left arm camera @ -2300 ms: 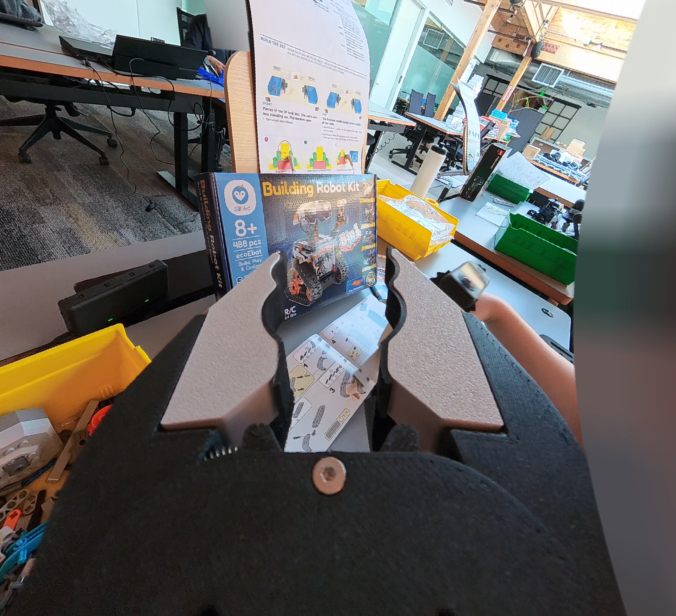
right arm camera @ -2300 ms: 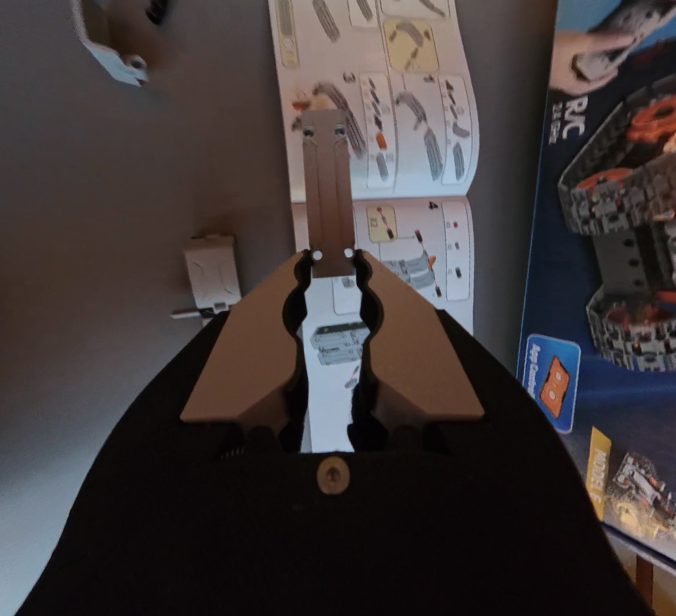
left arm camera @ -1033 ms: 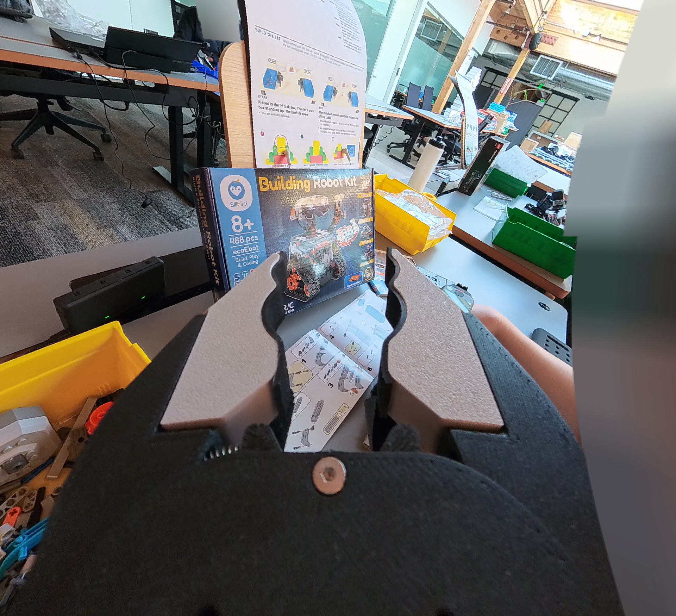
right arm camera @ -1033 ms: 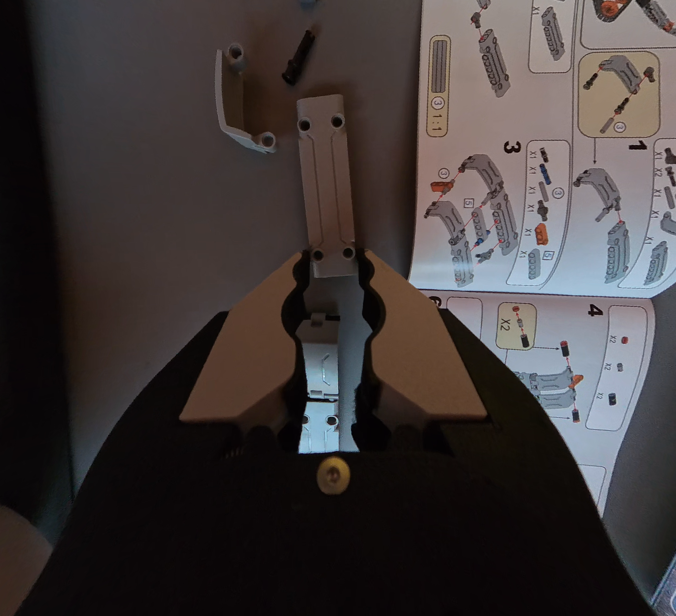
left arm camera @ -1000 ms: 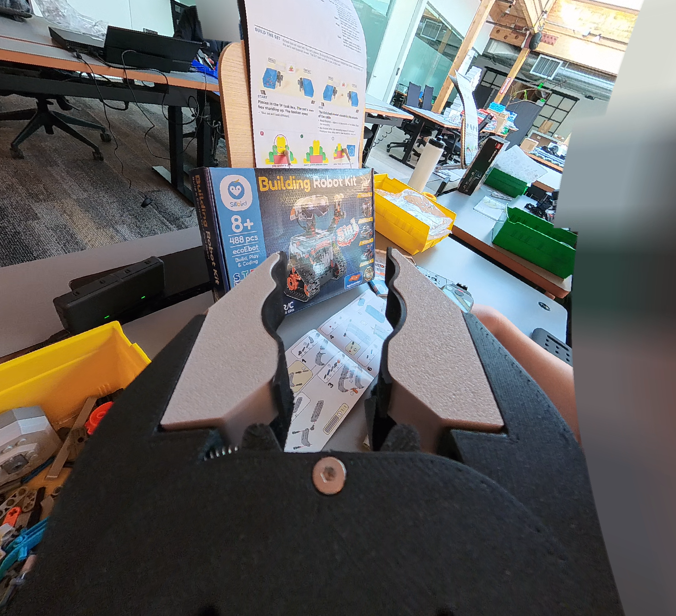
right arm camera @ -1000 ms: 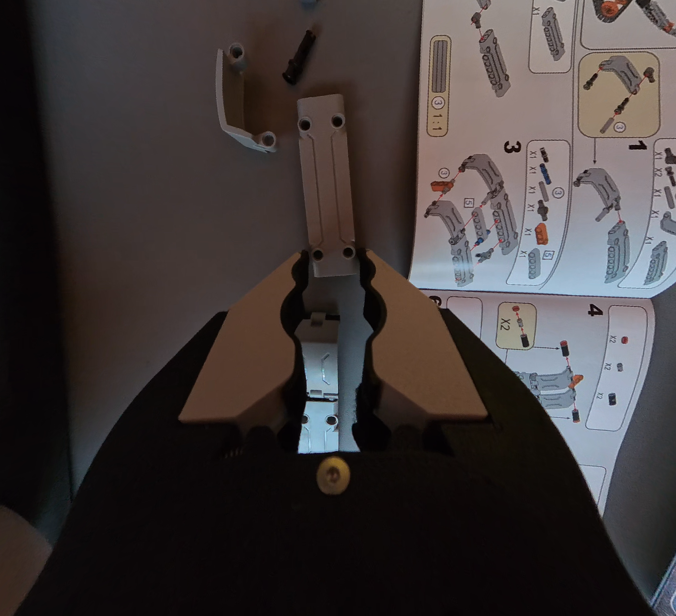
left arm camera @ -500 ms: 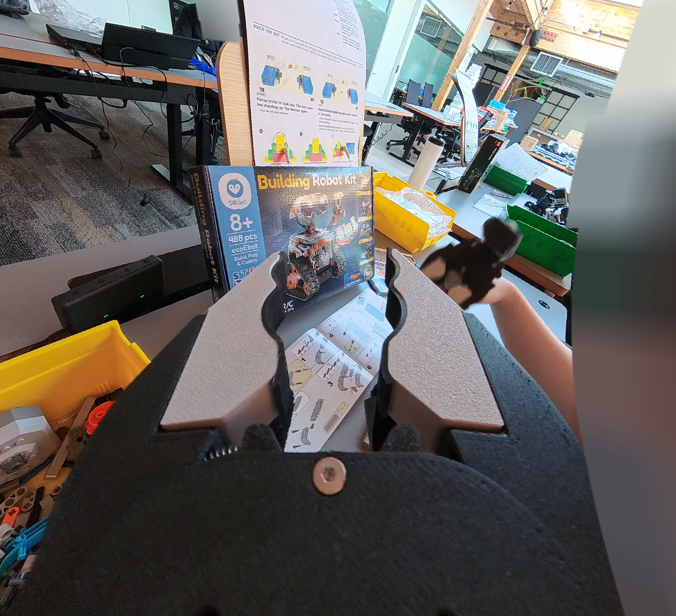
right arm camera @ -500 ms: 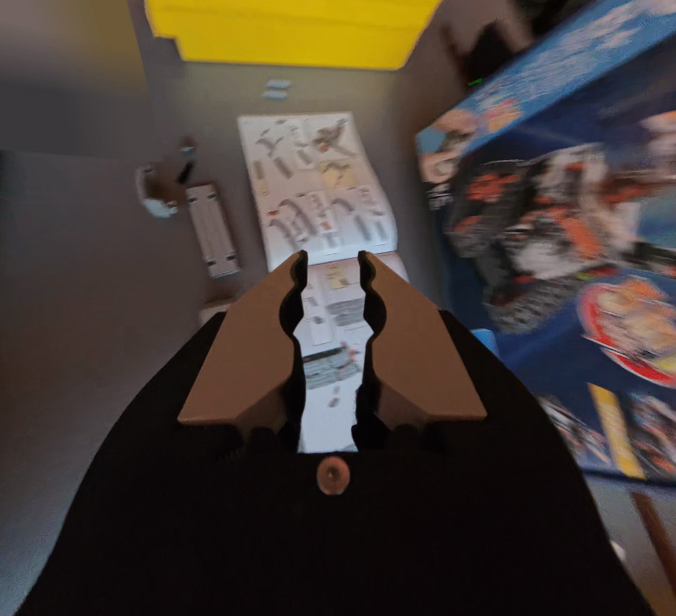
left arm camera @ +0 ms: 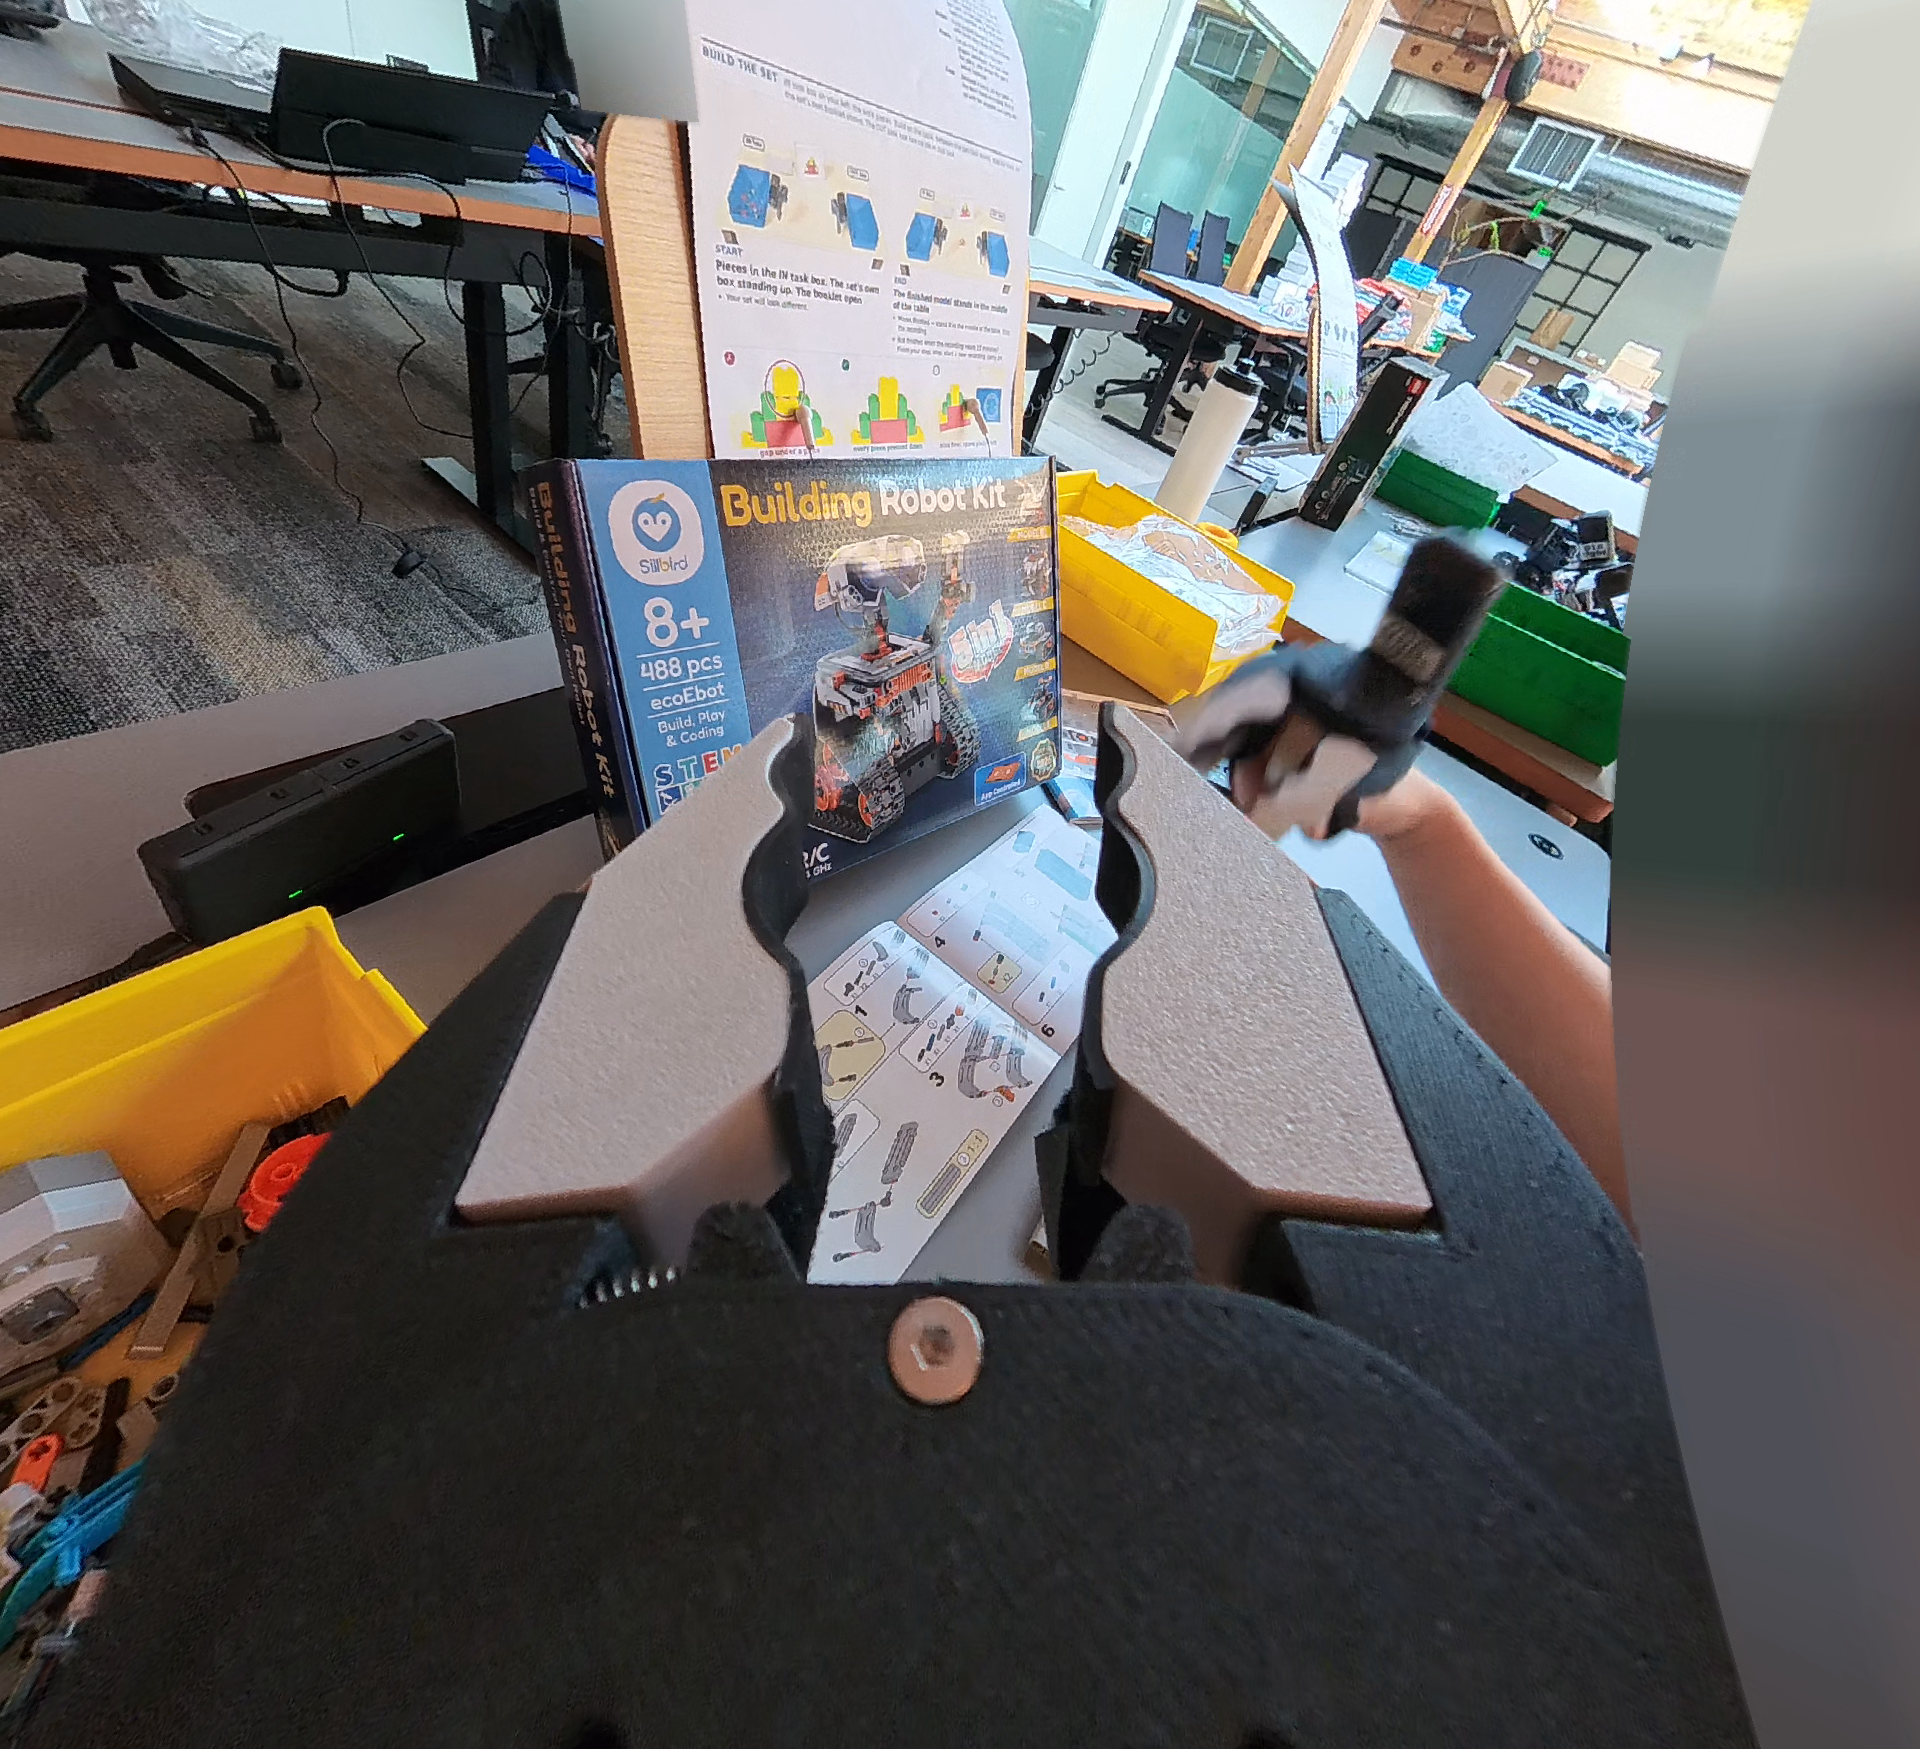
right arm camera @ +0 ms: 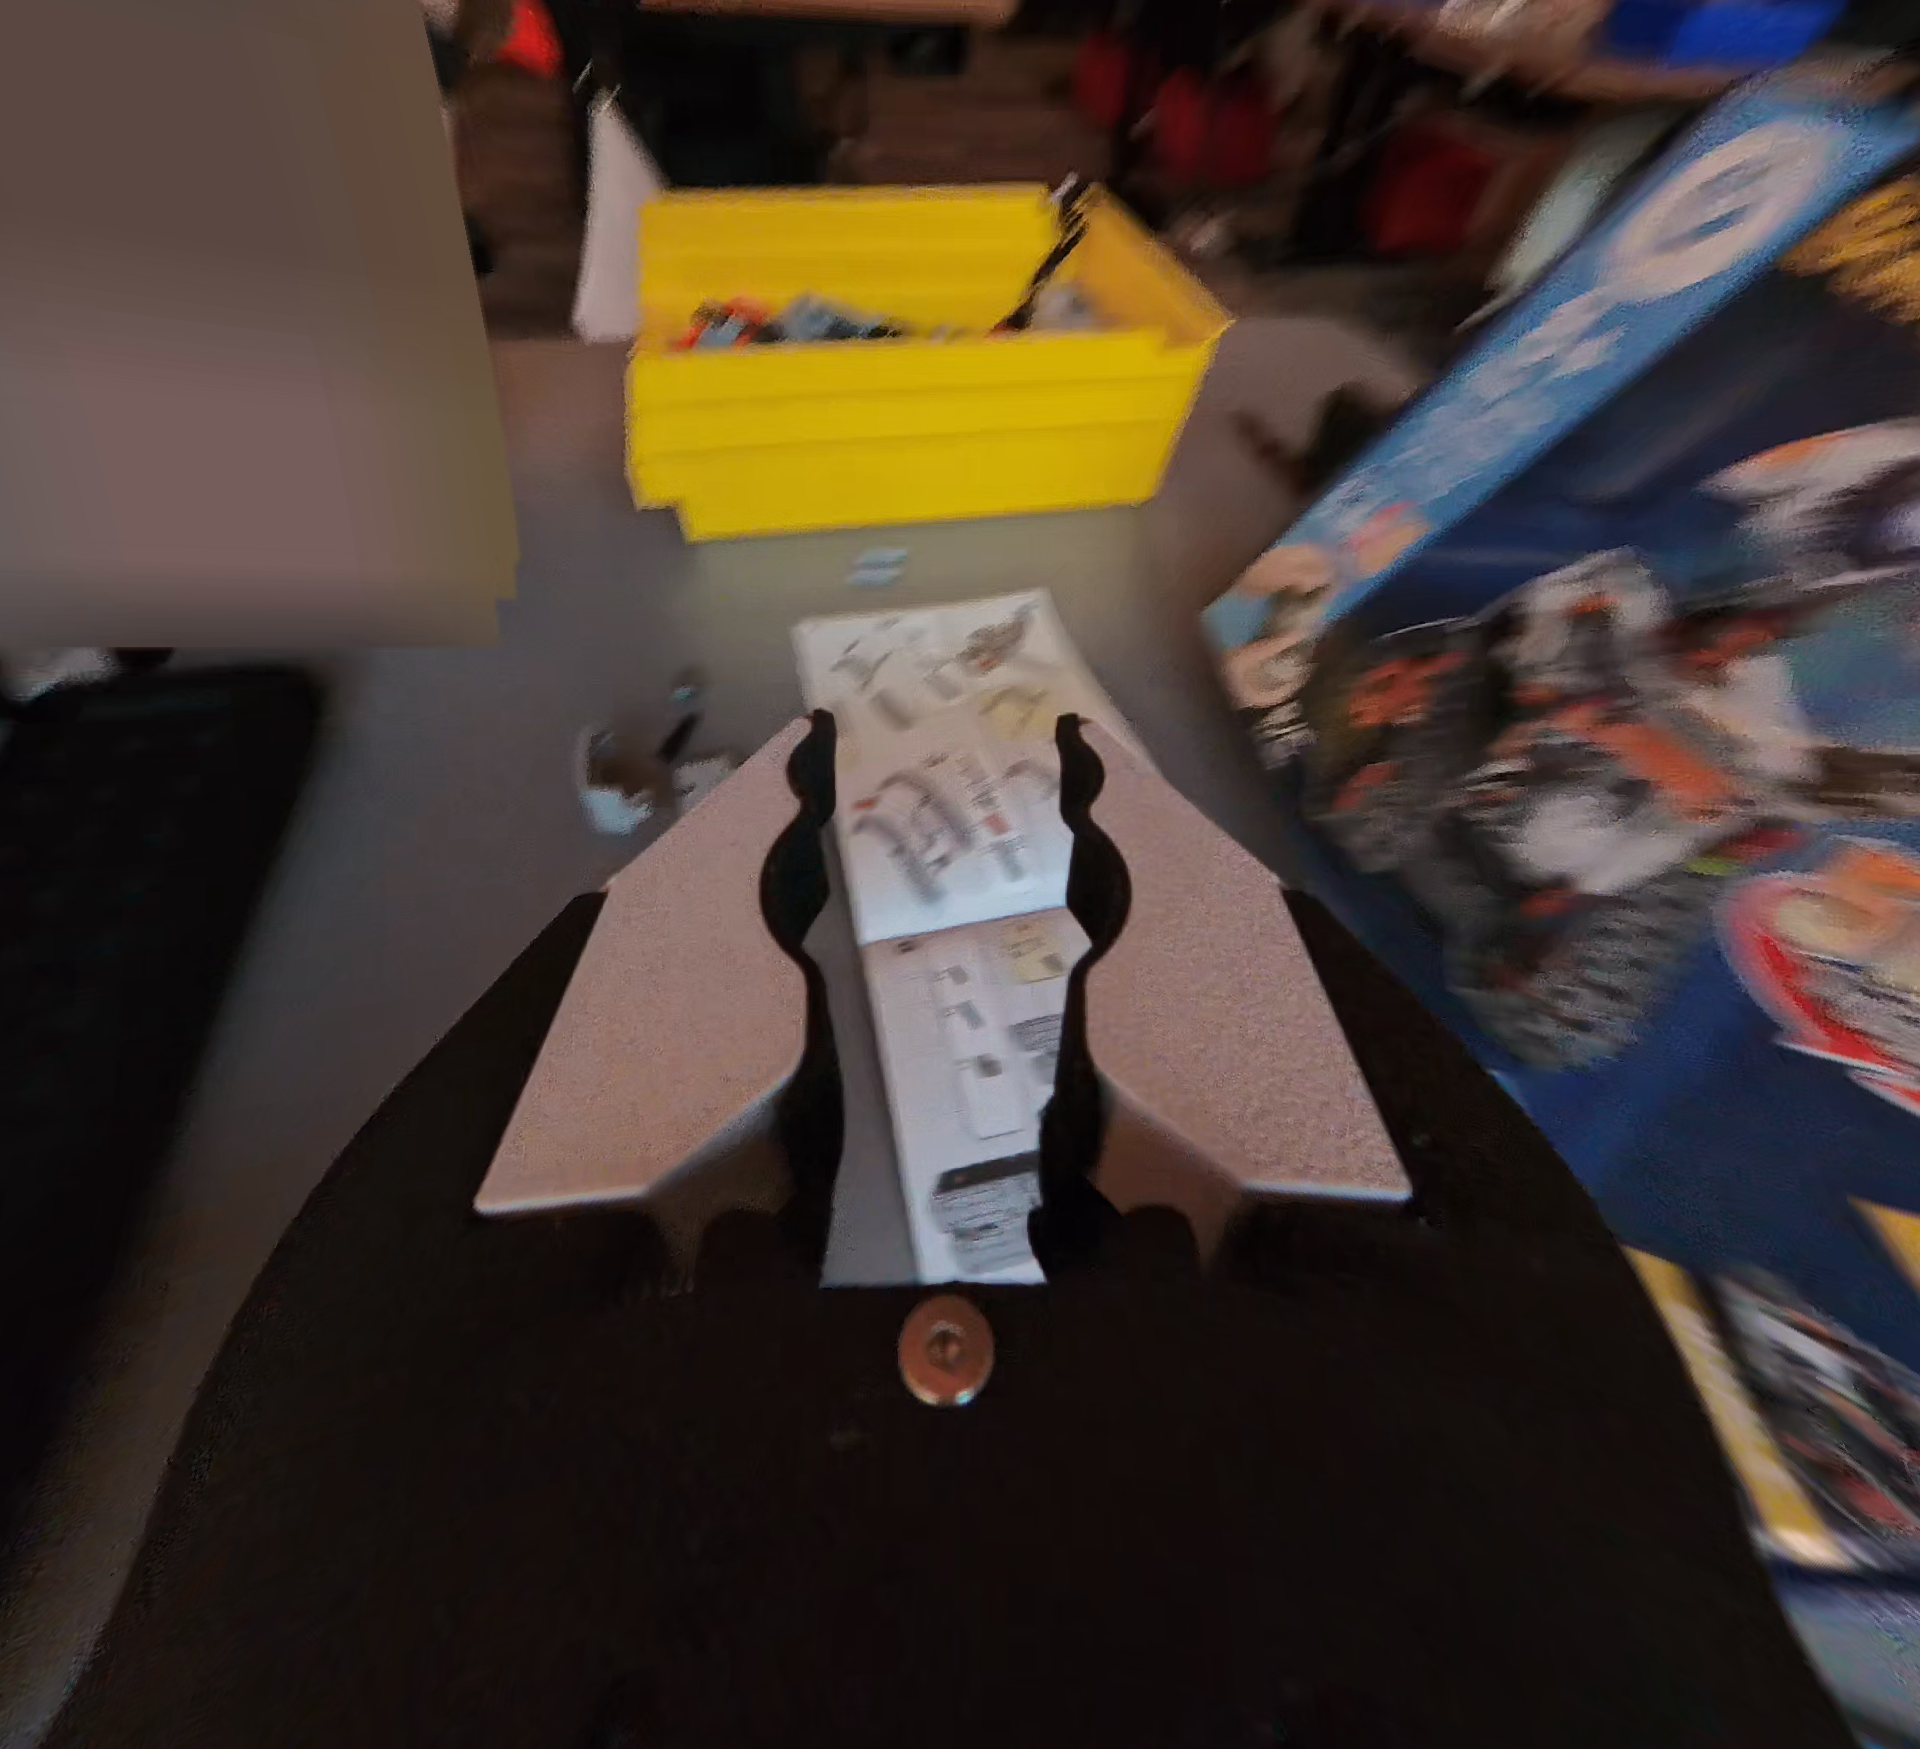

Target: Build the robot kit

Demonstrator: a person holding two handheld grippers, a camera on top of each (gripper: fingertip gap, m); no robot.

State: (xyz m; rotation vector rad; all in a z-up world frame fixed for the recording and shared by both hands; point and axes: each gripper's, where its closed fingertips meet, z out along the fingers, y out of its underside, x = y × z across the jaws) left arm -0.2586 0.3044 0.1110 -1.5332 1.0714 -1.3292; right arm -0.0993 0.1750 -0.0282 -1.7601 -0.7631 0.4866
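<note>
Landmark: blue kit box, upright on the grey table, printed front facing the left wrist view; picture of a tracked robot on the front.

Hidden or unclear:
- Right wrist view is motion-blurred throughout; box art and booklet drawings cannot be read in detail.
- Small grey pieces lie on the table on the far side of the booklet from the box; kind and number cannot be told.
- A smooth grey-brown patch covers the upper left of the right wrist view, another the right edge of the left wrist view.
- Yellow bin, left of the box in the left wrist view, is cut off by the frame edge and by the gripper body; loose grey, orange and blue parts show inside.

Items:
- Left gripper: jaws apart, nothing between them, held above the table in front of the box.
- Right gripper: jaws apart, empty, raised over the booklet with the box to its right. Seen blurred in the left wrist view, right of the box, a bare forearm behind it.
- Instruction booklet: white, open, flat on the table just in front of the box; numbered step drawings.
- Second yellow bin: behind and right of the box, clear plastic bags inside.
- Black power unit: left of the box, green light.
- White printed sheet: stands behind the box against a wooden board.
</note>
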